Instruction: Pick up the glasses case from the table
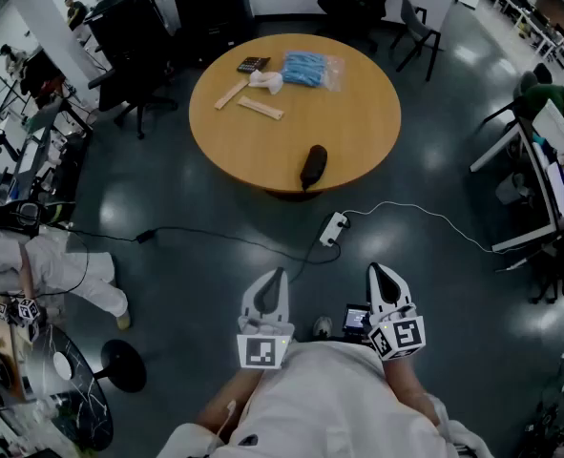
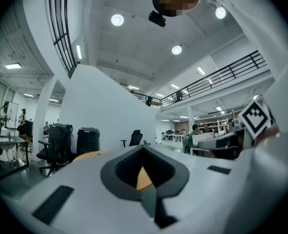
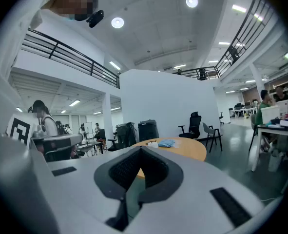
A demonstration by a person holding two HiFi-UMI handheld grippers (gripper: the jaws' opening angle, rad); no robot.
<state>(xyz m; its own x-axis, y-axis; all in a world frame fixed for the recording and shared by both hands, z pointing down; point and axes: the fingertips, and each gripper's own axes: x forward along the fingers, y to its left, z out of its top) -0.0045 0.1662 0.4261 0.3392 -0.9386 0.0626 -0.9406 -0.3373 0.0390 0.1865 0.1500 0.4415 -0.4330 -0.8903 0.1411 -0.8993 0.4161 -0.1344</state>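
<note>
Round ceiling lamps (image 2: 117, 19) and strip lights wash the hall in even, cool light. Pale glare pools on the dark glossy floor (image 1: 468, 55); the table (image 1: 358, 122) throws only a soft shadow beneath. Fisheye lenses bow the railing (image 3: 61, 51) and blacken corners. In both gripper views the near foreground is soft.

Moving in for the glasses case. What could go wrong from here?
The power strip and its cables lie on the floor between you and the table: a trip or snag risk. The glasses case sits near the table's near edge, so a nudge might push it off. Both the left gripper and right gripper are shut; open one before reaching.
</note>
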